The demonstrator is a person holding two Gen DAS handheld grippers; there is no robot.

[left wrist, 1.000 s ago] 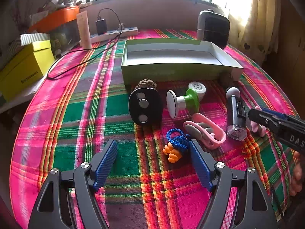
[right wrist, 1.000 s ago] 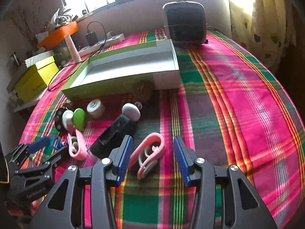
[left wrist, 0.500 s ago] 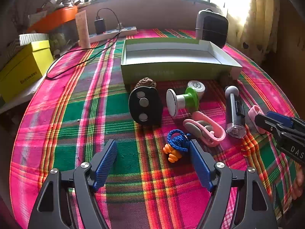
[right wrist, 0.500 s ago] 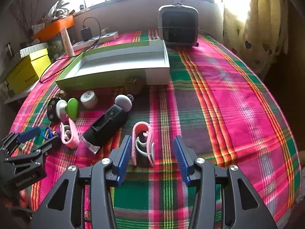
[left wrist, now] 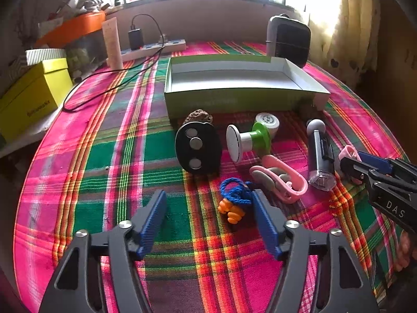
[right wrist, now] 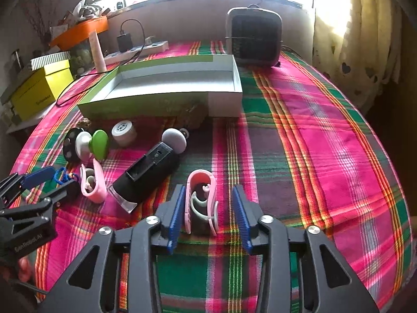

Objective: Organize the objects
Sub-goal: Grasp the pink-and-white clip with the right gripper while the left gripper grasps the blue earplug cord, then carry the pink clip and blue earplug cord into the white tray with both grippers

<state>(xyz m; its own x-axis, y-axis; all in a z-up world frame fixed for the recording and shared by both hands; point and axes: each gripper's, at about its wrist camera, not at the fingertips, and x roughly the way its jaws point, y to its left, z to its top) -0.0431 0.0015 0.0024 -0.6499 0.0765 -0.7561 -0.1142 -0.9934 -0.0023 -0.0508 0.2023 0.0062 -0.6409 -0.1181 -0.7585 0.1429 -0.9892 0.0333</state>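
Where the plaid woven tablecloth (right wrist: 299, 135) of pink, green and orange covers the rounded table, the right gripper (right wrist: 208, 214) stands wide open around a curved pink plastic clip (right wrist: 202, 200), its ribbed blue pads not touching it. The left gripper (left wrist: 208, 221), equally open and holding nothing, frames orange rubber earplugs on a coiled blue cord (left wrist: 234, 198). Beyond lie a second pink clip (left wrist: 278, 180), a glossy black cylindrical torch (left wrist: 320, 156) and a black oval disc with three metal studs (left wrist: 196, 147). Farther back sits a shallow green-sided cardboard tray (left wrist: 242, 99), then a boxy dark heater (right wrist: 254, 37) under the bright window.
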